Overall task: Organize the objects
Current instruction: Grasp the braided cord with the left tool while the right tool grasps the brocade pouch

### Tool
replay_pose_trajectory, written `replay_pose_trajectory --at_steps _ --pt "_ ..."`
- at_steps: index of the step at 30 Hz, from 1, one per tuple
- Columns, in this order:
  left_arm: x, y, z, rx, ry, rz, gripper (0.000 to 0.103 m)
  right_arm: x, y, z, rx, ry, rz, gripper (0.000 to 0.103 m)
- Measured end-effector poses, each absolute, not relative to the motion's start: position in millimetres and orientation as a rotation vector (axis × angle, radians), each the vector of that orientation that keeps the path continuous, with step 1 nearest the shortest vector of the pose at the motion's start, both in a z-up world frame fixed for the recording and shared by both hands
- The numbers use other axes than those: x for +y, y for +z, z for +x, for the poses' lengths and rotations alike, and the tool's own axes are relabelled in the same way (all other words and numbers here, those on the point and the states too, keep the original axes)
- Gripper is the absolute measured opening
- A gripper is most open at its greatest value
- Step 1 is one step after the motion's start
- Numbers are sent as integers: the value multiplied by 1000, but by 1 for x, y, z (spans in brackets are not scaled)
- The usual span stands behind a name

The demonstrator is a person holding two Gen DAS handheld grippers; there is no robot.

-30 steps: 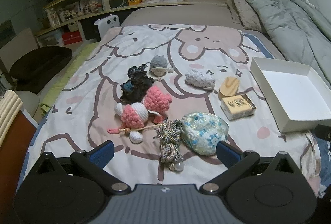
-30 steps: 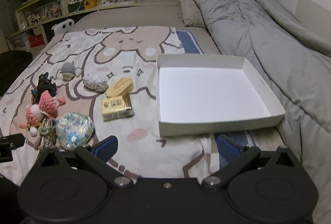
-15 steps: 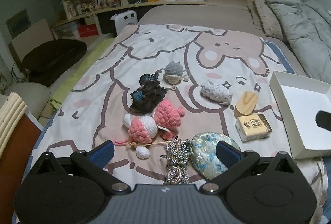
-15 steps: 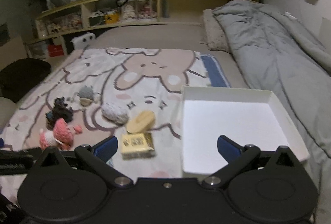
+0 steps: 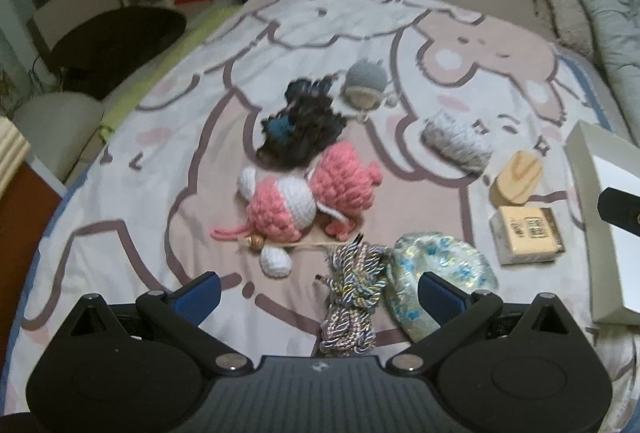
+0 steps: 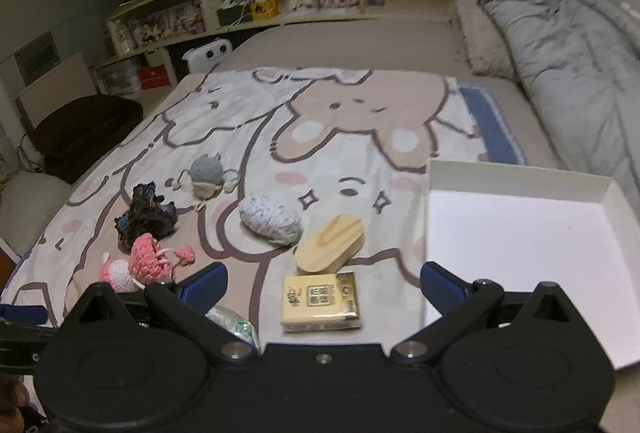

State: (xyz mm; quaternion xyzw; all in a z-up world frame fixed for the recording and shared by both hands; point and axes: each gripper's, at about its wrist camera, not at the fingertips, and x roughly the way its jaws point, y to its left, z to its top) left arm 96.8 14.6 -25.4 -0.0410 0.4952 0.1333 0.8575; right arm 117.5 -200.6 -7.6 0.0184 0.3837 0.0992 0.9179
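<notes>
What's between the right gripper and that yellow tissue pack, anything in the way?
Nothing visible. The yellow tissue pack lies on bare blanket just ahead of the right gripper, between its open jaws; the wooden block sits beyond it.

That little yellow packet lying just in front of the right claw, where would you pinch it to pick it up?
Probably across its two long side edges, coming straight down from above. The yellow packet lies flat on the blanket, a low rectangle with clear space on either side, and the open right gripper is already nearly centred over it.
</notes>
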Motion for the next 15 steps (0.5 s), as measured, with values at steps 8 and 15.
replay_pose_trajectory --at_steps 8,15 --pt "19 -55 108 1132 302 -91 103 -197 -40 136 809 282 13 103" --pt "22 -75 116 1198 322 -78 103 -190 -60 132 830 433 -38 103"
